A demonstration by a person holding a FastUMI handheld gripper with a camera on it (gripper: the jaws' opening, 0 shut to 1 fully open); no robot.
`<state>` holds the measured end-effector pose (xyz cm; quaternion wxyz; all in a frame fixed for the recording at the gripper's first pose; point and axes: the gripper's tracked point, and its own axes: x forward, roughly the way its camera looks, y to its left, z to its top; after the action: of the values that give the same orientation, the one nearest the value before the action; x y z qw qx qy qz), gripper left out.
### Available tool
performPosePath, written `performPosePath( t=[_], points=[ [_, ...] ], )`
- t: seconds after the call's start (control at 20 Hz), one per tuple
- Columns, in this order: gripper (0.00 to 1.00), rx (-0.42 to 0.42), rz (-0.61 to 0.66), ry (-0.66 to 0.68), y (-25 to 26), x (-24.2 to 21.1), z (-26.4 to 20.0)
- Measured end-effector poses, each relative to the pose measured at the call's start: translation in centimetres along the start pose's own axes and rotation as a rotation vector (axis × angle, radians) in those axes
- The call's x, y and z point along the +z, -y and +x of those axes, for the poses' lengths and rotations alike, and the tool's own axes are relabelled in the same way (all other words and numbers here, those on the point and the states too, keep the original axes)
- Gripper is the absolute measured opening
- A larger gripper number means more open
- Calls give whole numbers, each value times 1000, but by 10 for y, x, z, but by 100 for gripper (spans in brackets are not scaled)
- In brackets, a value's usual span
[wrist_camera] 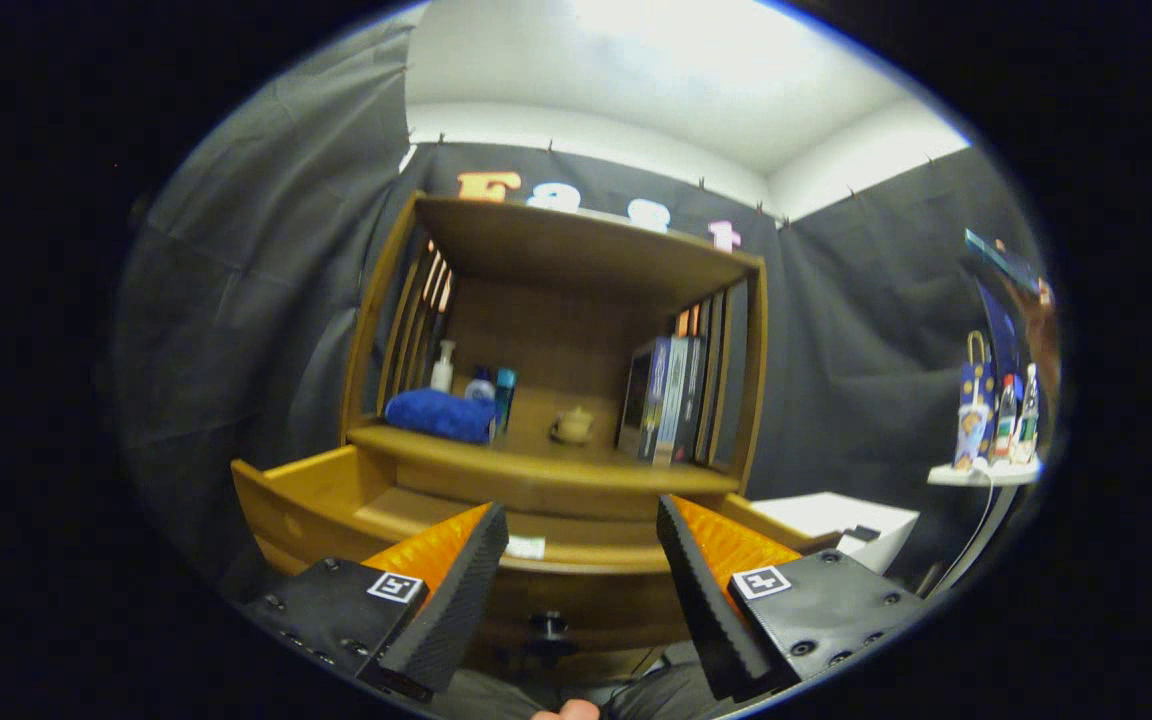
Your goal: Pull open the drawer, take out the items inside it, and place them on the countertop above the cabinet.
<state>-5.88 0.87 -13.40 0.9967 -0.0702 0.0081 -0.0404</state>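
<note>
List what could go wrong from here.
1. The hand-held gripper is open above the pulled-out drawer; reaching in, a finger may catch the drawer's front edge.
2. The one item visible inside, a white slip, looks flat and may slide away rather than be pinched.
3. The countertop already holds a blue towel, bottles, a small pot and books; placing there may knock one over.

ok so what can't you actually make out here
- Drawer contents, gripper view: its front rim and the open gripper fingers hide most of the inside; one pale item shows, too small to identify.
- Small object on the countertop: too small to name.
- Book spines: blurred.
</note>
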Motion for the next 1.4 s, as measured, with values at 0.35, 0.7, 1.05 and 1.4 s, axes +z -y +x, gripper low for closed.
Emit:
performPosePath(
  t=[0.35, 0.7, 1.05, 1.4],
  points=[
    [97, -37, -13, -134, -2, 55, 58],
    [97, 2, 163, -591, -24, -31, 128],
    [98, -26, 175, -950, -26, -107, 146],
    [98, 26, 268, -1204, -59, -175, 133]
  ],
)
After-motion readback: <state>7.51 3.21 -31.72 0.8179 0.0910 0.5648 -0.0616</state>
